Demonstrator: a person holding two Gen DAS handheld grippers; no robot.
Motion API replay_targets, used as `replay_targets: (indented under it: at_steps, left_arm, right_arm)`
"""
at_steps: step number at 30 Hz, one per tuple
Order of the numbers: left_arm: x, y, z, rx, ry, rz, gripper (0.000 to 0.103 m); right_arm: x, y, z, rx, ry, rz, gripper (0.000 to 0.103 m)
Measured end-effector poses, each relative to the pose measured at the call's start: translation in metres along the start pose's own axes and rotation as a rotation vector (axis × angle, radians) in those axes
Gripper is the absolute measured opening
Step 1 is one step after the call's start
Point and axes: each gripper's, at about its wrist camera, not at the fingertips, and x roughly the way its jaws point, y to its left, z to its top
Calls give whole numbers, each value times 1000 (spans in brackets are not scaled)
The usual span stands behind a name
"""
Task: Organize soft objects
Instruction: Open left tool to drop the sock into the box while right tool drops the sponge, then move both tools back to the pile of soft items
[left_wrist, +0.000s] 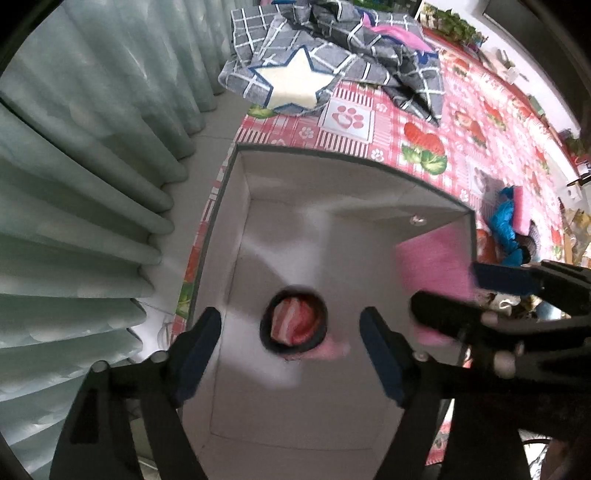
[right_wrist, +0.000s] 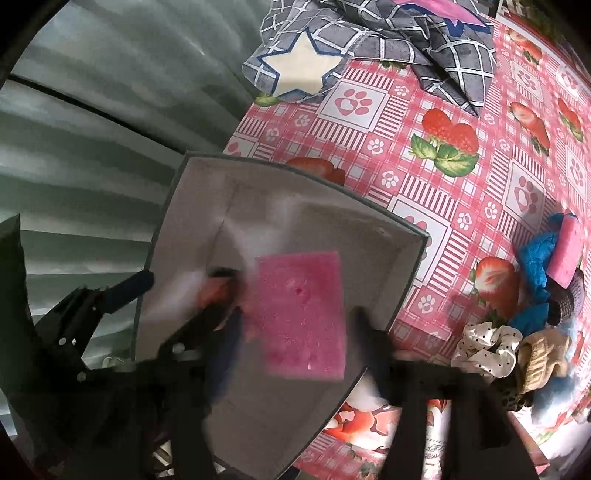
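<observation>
A white box with a grey rim (left_wrist: 332, 154) (right_wrist: 207, 192) stands open on the table's left edge. My left gripper (left_wrist: 291, 354) points straight down into it and stands open. A round soft toy (left_wrist: 294, 324), black-rimmed with a red and pink striped middle, shows blurred between its fingers, touching neither pad. My right gripper (right_wrist: 299, 345) hovers over the box's right side, open too. A pink sponge (right_wrist: 303, 314) (left_wrist: 432, 262) lies flat between its fingers with a gap on both sides. Each gripper shows in the other's view: the right (left_wrist: 476, 295), the left (right_wrist: 170, 299).
A grey checked cloth with a white star patch (left_wrist: 291, 79) (right_wrist: 299, 70) lies crumpled at the back of the strawberry tablecloth (right_wrist: 461, 129). Right of the box sits a pile: blue cloth (right_wrist: 535, 266), another pink sponge (right_wrist: 567, 254), a dotted white scrunchie (right_wrist: 487, 347), a beige knit piece (right_wrist: 543, 362). Pale curtains (left_wrist: 74, 184) hang left.
</observation>
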Motion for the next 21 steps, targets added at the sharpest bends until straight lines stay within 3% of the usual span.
replay_targets:
  at_steps: [1,3,7,9,21]
  left_arm:
    - [-1,0,0,0,-6,3,83]
    - [-4,1,-1,-8,-18,-6,91]
    - [-4,2,-1,-31,1,-27,91]
    - [-4,3,-2,-47,13,-60,91]
    - [-38,-10,-6,-52,-42,-146,91]
  right_arm:
    - [-2,0,0,5,-9,2,91]
    - [-4,-1,-1,14,-16,4,91]
    - [-8,-1,-2,21,-20,6,91]
    - [-9,-2,-3,27,-19,6,103]
    - [-58,-31,-26,153,-65,79,103]
